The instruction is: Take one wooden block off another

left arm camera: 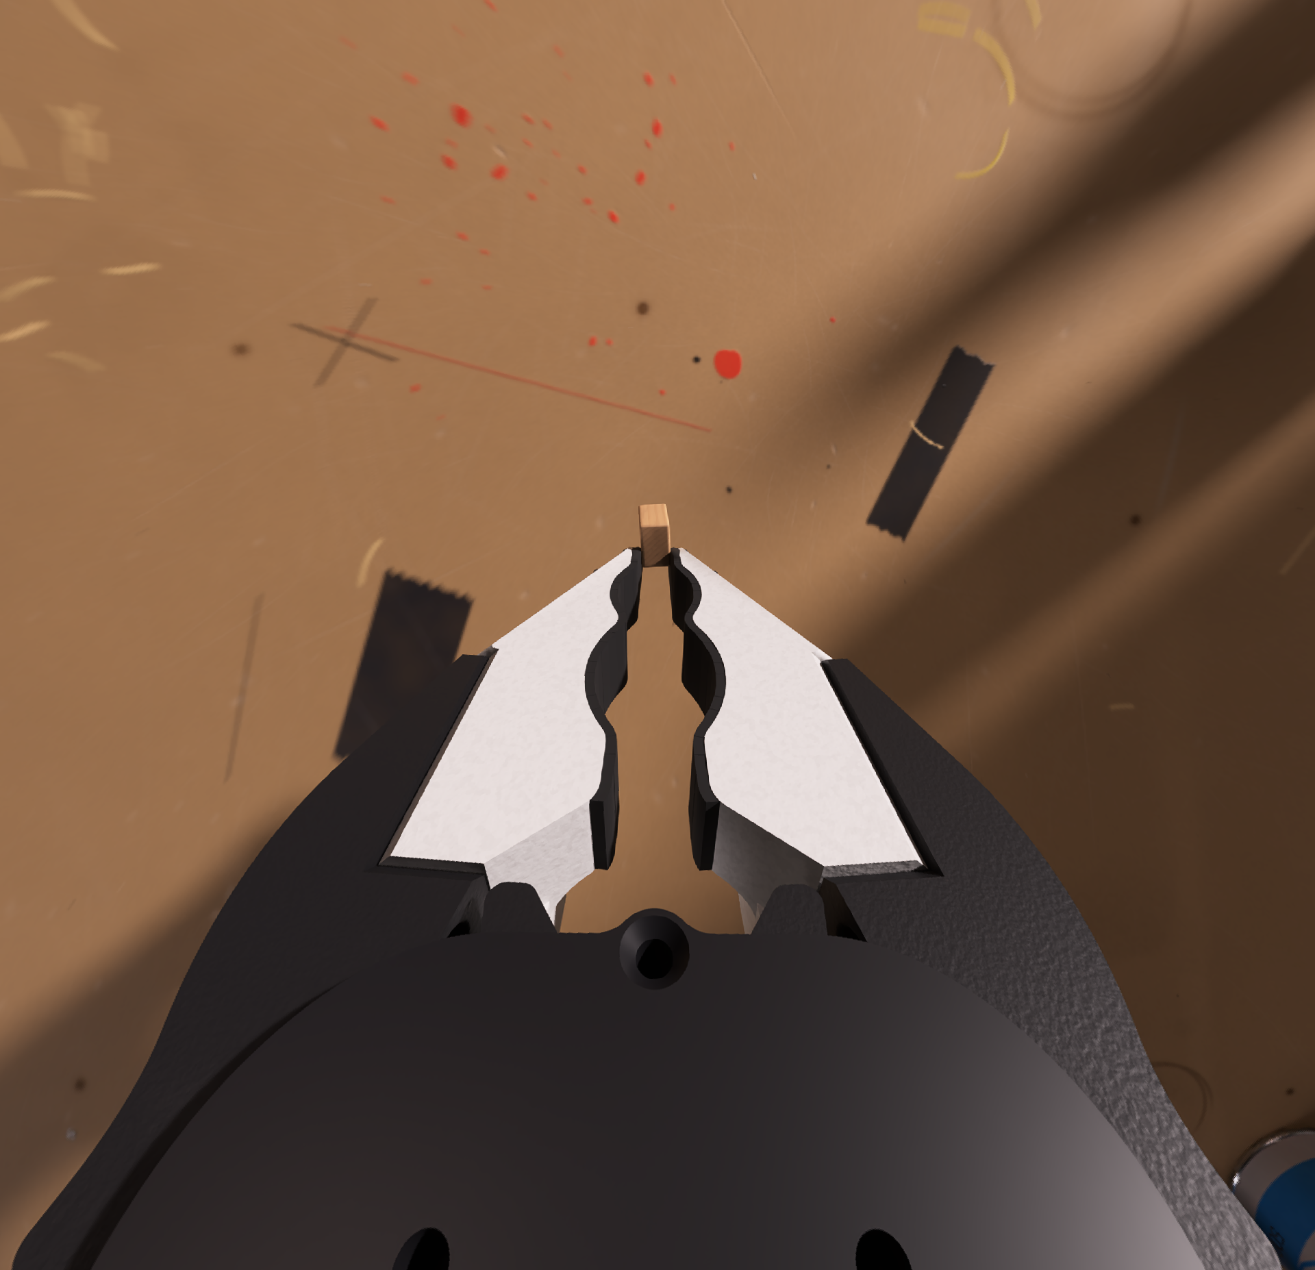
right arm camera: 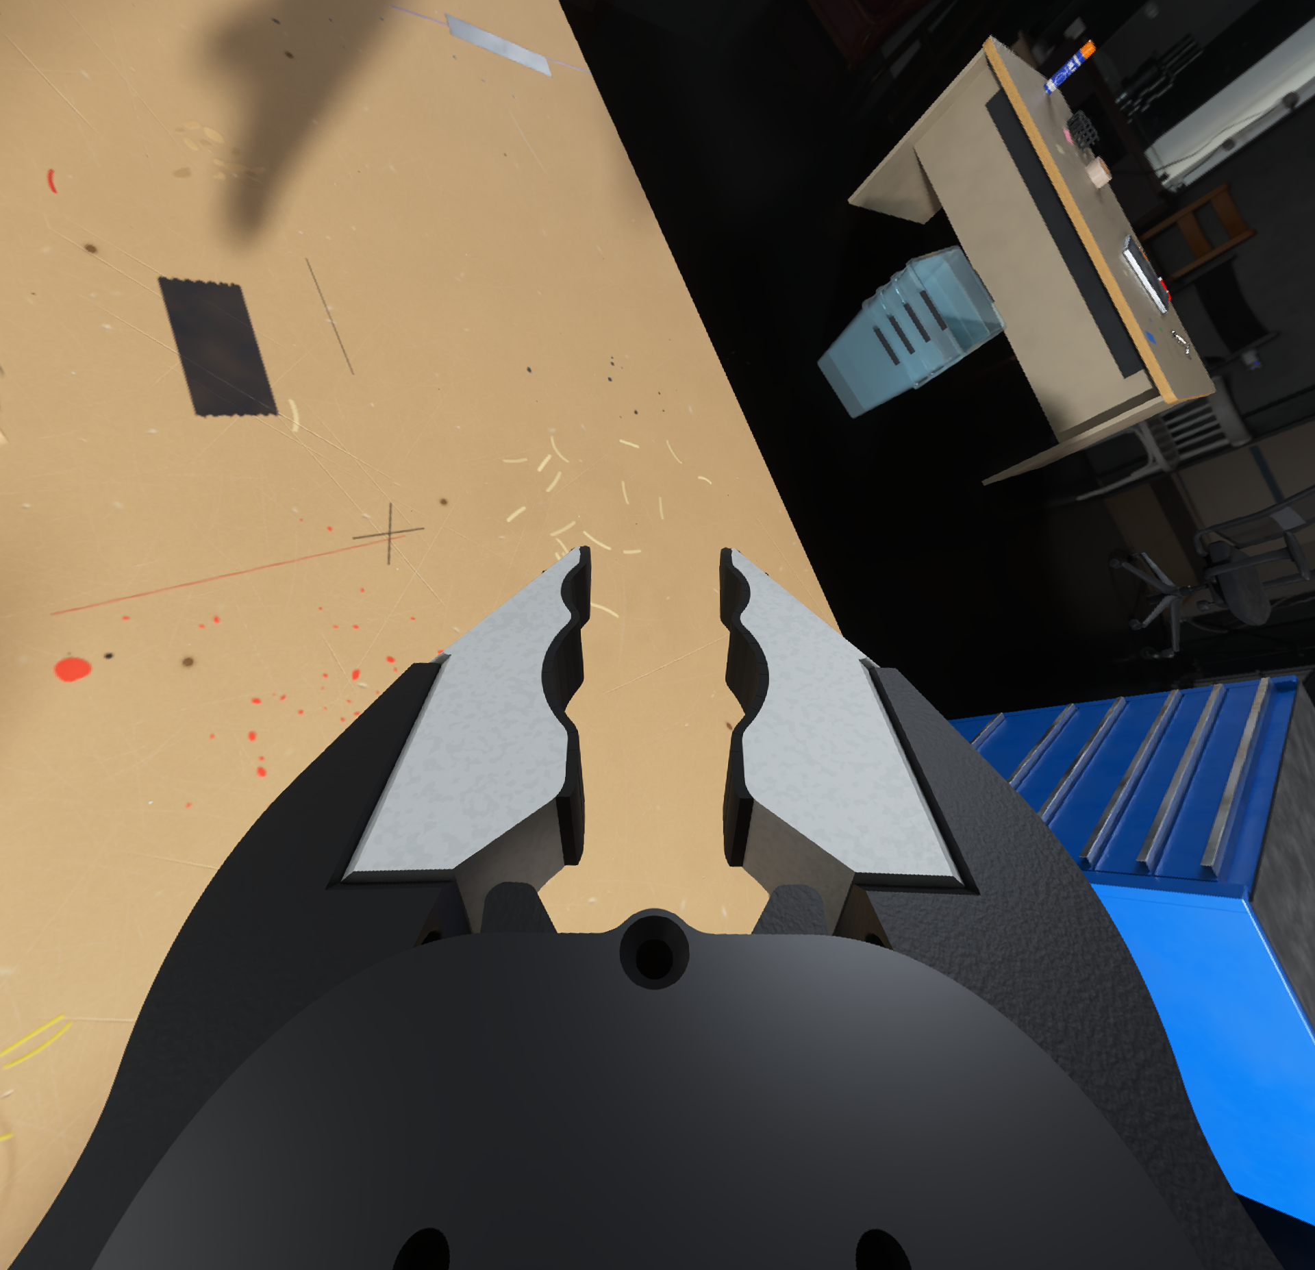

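In the left wrist view, my left gripper [left arm camera: 655, 558] is shut on a small light wooden block [left arm camera: 654, 530]. The block stands up out of the fingertips, above the brown tabletop [left arm camera: 498, 453]. No second wooden block shows in either view. In the right wrist view, my right gripper [right arm camera: 655, 560] is open and empty, over the tabletop [right arm camera: 356, 382] near its right edge. No block shows in this view.
Black tape strips [left arm camera: 928, 442] [left arm camera: 405, 659] and red paint spots [left arm camera: 727, 364] mark the tabletop. In the right wrist view the table edge runs diagonally; beyond it stand a blue drawer cabinet [right arm camera: 1174, 844], a pale blue bin [right arm camera: 911, 332] and a desk [right arm camera: 1053, 254].
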